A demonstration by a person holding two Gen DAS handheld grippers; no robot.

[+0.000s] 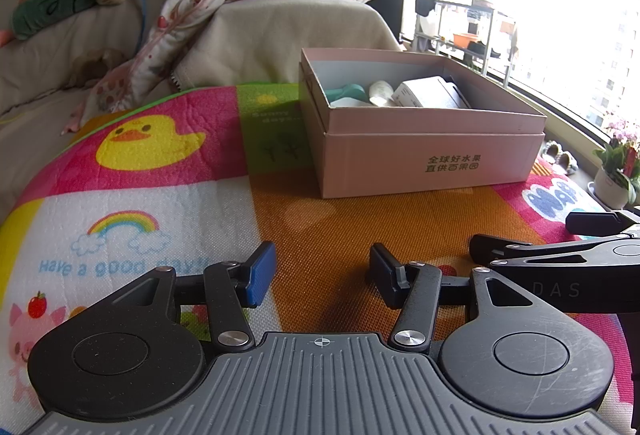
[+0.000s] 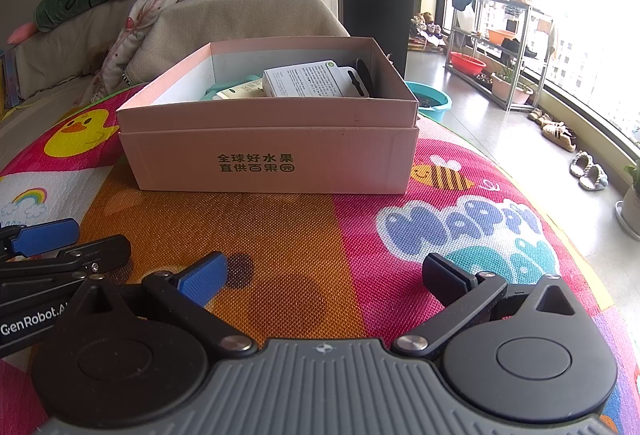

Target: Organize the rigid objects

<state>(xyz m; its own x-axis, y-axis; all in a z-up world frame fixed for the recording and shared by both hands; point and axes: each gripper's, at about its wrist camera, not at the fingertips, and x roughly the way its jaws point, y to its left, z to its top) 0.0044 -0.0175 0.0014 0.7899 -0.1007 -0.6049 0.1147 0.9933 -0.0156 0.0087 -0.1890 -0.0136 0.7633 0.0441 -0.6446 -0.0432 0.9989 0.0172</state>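
While box wall point(image 2: 272, 115) hides most contents | left claw point(image 1: 322, 275) wide, empty | right claw point(image 2: 326, 275) wide, empty

On the front wall of the pink box point(image 2: 272, 155) I read two printed lines: 全球好水果 and 直供百果园. The play mat point(image 1: 132, 219) says "Have a good day" under its rainbow near the left edge (last letters hidden), and "HAPPY" toward its right edge. The left gripper point(image 2: 48, 247) carries "GenRobot.A…".

Bare mat point(image 2: 304, 235) ahead; box point(image 2: 272, 159) (open-topped) blocks beyond.
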